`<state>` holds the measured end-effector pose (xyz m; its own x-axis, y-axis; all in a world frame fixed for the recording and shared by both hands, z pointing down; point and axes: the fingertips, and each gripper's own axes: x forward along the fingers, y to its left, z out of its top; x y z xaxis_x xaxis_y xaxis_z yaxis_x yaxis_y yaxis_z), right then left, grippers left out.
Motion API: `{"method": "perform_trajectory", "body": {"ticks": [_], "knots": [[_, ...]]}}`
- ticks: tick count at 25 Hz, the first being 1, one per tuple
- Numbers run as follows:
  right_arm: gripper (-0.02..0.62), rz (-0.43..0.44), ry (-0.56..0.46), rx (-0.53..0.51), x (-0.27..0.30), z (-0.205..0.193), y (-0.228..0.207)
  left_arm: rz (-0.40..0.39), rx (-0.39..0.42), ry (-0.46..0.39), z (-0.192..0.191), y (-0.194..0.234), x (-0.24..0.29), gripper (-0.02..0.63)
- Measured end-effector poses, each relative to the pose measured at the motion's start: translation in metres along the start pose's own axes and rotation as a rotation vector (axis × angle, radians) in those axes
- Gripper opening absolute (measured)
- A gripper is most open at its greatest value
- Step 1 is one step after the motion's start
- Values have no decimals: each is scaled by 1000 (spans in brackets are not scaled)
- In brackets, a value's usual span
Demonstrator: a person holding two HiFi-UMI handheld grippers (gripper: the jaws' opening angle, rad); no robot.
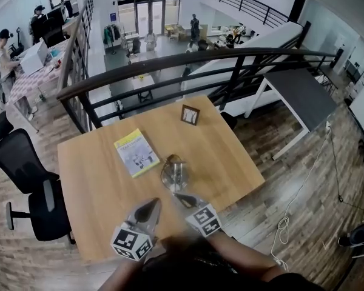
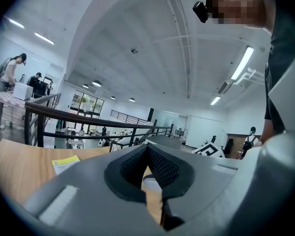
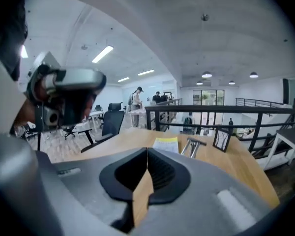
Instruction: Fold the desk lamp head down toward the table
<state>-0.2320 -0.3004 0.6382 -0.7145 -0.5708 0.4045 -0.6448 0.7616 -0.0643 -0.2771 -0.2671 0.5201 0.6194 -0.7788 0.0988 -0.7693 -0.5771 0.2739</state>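
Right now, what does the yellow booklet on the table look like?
The yellow booklet is thin and looks like paper. Its cover has a yellow band at the far end and white below with small dark pictures. It lies flat and closed on the wooden table, turned askew. Only the table touches it.

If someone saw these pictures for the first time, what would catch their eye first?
The wooden table beside a dark railing over an open office draws the eye. A metal desk lamp stands at the table's middle, with a yellow booklet to its left and a small picture frame near the far edge. At the near edge, the left gripper and right gripper are both shut and empty, close to the lamp.
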Motion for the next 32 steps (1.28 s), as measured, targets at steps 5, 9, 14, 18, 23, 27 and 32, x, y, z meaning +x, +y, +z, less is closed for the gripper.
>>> {"method": "perform_trajectory", "body": {"ticks": [5,9,14,18,23,27,32], "knots": [[3,48,-159,44,-41,59,10,21,22,-38,13,-16,-5,2],[3,109,-243,53,-78,86,26,30,26,-78,20,-46,-3,2],[3,143,-269,55,-124,72,31,52,34,-87,11,-95,-6,2],[3,159,-271,69,-164,51,34,45,8,-121,-2,-135,-11,2],[3,186,-276,75,-215,26,49,69,-10,-128,-24,-188,-31,2],[3,221,-276,98,-241,4,69,109,-32,-113,-45,-219,-52,2],[3,235,-298,103,-270,-2,96,114,-26,-97,-55,-247,-79,2]]}}
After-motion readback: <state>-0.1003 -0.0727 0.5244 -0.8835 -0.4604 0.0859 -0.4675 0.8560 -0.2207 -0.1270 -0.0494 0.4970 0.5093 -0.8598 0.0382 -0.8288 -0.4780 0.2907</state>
